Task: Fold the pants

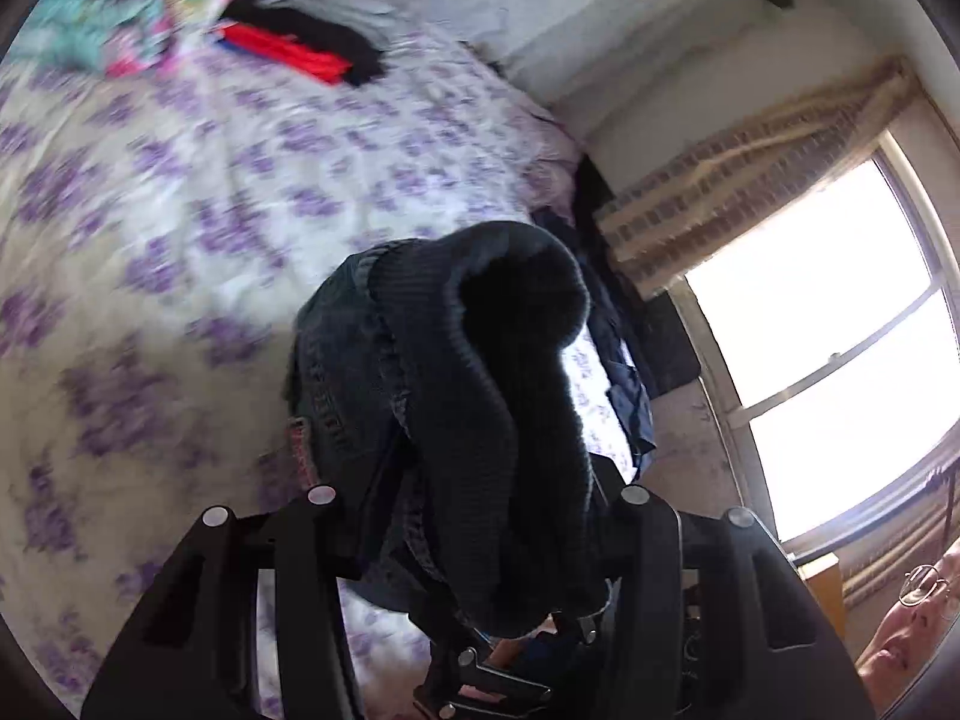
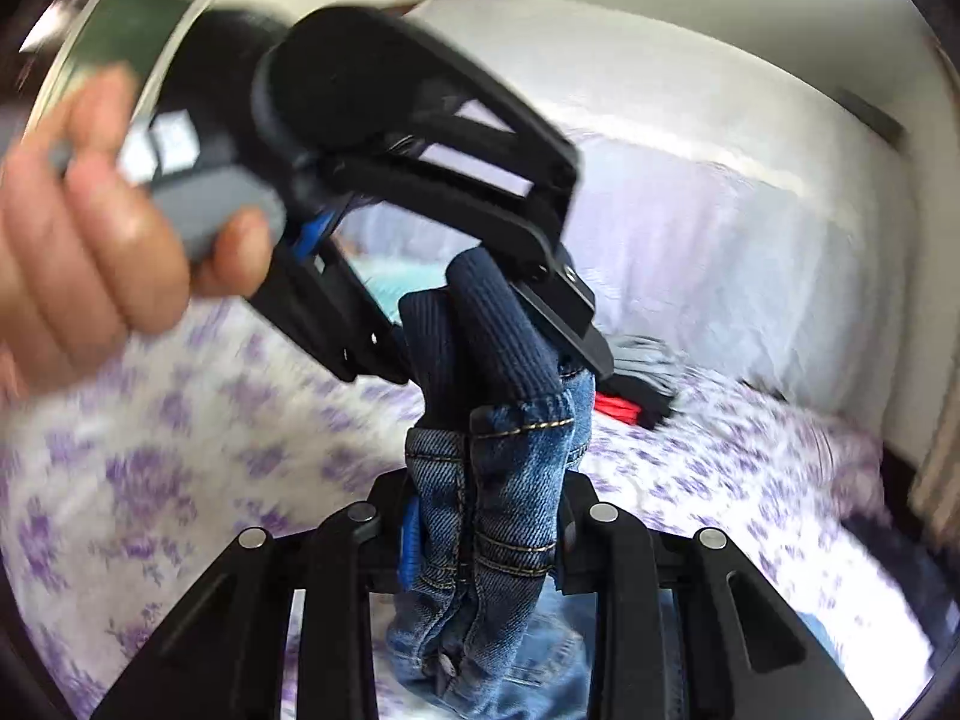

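The pants (image 2: 504,480) are blue denim jeans with a dark ribbed knit waistband. My right gripper (image 2: 486,516) is shut on the bunched denim near the waist and holds it above the bed. My left gripper (image 2: 480,324) comes in from the upper left in the right wrist view and is shut on the ribbed waistband (image 2: 492,324). In the left wrist view the left gripper (image 1: 474,540) holds the dark waistband (image 1: 498,372), which rises in a thick fold straight ahead of the camera and hides the fingertips.
The bed (image 1: 180,192) has a white sheet with purple flowers. A black and red folded stack (image 1: 306,42) and a bright patterned cloth (image 1: 126,6) lie at its far end. A bright window (image 1: 840,312) is at the right. A person's face (image 1: 900,636) is at the lower right.
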Demonstrator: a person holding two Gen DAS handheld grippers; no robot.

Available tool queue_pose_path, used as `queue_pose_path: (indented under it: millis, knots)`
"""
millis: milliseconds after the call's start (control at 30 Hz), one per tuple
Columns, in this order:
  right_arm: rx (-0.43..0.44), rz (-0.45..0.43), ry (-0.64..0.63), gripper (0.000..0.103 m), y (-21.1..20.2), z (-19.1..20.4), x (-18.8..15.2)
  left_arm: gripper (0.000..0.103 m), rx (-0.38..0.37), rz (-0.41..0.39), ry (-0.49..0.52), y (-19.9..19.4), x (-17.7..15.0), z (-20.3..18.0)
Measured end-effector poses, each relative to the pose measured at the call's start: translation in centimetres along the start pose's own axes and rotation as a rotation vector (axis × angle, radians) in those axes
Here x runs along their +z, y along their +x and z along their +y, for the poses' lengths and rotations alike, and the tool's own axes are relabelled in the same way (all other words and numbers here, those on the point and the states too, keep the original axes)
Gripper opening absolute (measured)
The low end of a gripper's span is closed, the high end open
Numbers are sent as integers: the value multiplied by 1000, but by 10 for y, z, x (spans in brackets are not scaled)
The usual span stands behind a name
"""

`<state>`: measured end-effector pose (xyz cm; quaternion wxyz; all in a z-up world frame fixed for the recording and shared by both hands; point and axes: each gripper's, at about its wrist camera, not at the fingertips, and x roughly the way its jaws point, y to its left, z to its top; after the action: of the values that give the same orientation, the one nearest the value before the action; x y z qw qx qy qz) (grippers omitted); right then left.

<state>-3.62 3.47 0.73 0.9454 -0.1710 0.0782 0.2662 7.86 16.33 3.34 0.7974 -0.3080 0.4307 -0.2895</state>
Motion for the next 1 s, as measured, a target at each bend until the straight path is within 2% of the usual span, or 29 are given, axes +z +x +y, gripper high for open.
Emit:
queue_pose_path:
  millis: [167, 333, 533, 633, 733, 800, 867, 933, 1000]
  knots:
    - [-61, -59, 262, 32, -27, -89, -13, 47, -55, 49, 116, 63, 9, -69]
    - [-131, -65, 516, 32, -51, -163, -53, 47, -59, 141, 196, 154, 10, -117]
    - [-91, 24, 873, 32, -46, -234, -125, 48, 71, 243, 223, 250, -2, -129]
    - [-41, 48, 1076, 35, -36, -259, -160, 55, 97, 266, 244, 280, -5, -127]
    - [51, 44, 1237, 39, -37, -277, -186, 61, 72, 262, 257, 276, -5, -135]
    - [86, 46, 1263, 42, -36, -281, -192, 71, 52, 215, 269, 253, 0, -141]
    - [119, 47, 1276, 48, -36, -282, -193, 83, 88, 126, 293, 230, 6, -146]
    - [145, 42, 1297, 61, -35, -289, -195, 86, 154, 28, 315, 198, 10, -140]
    - [173, 38, 1331, 68, -34, -298, -198, 87, 216, -39, 302, 169, 10, -125]
